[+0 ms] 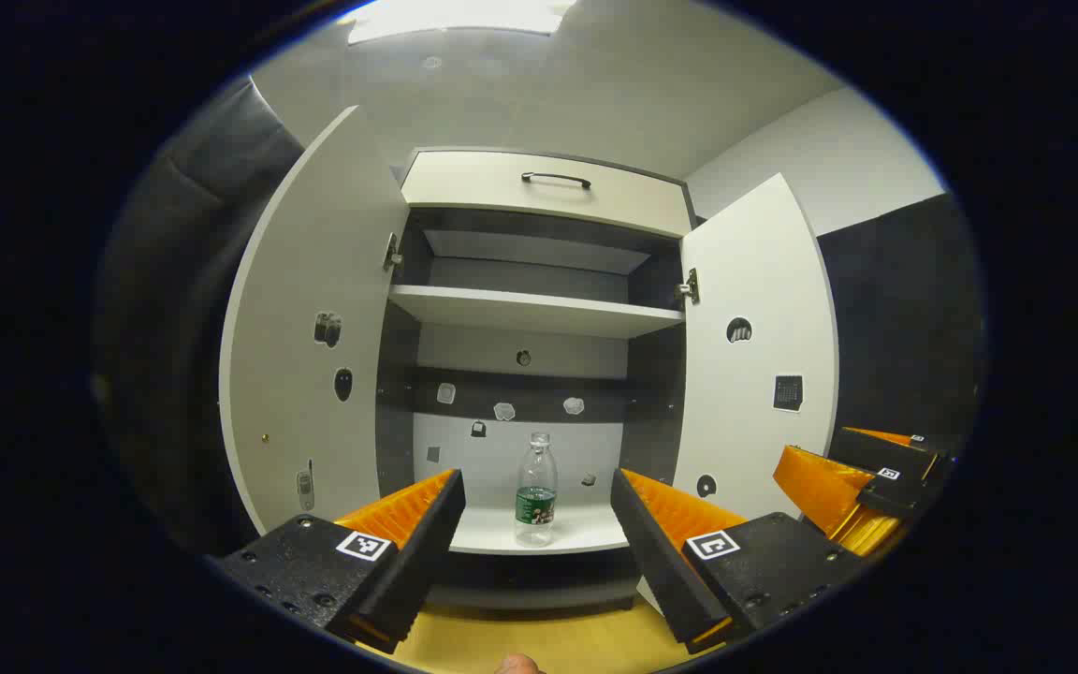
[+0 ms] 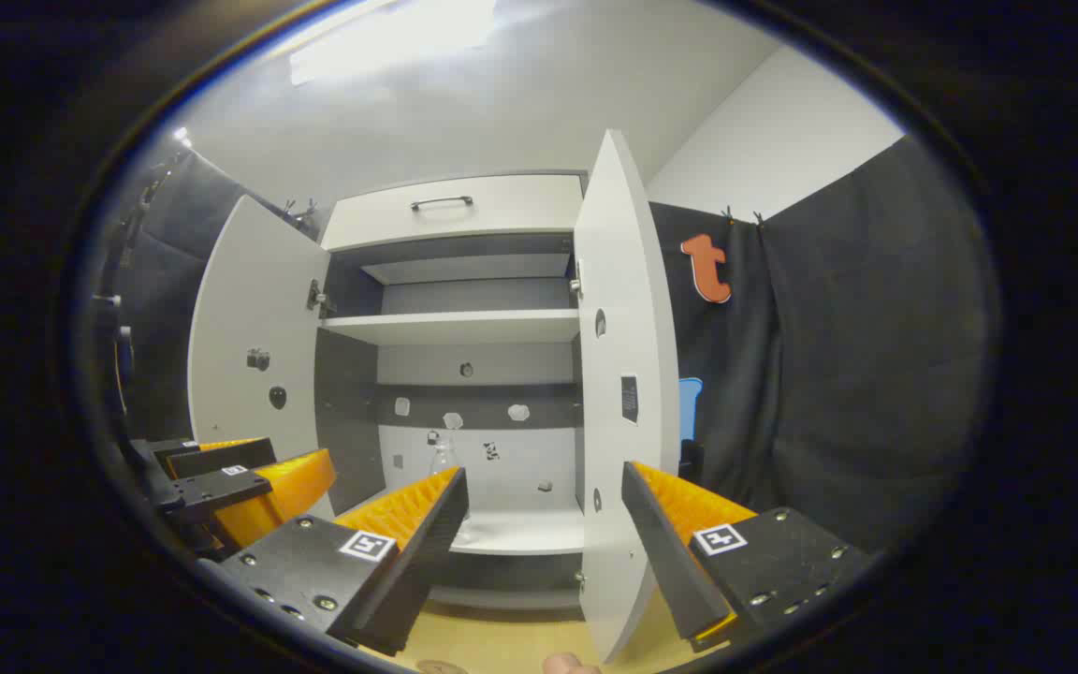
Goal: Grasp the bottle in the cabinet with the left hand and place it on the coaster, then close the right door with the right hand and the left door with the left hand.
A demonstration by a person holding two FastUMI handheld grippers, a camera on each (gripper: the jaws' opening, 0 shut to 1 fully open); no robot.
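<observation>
My open left fingers (image 1: 536,524) frame the upright bottle (image 1: 536,490) dead ahead in the cabinet (image 1: 539,309), untouched; right gripper (image 2: 544,524) open too.

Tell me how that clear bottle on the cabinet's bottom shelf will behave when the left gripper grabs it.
The bottle looks like thin clear plastic and mostly empty, so probably light and likely to flex under squeeze. It stands tall and narrow, so a nudge may tip it. The left gripper is open with the bottle centred between its fingers.
</observation>
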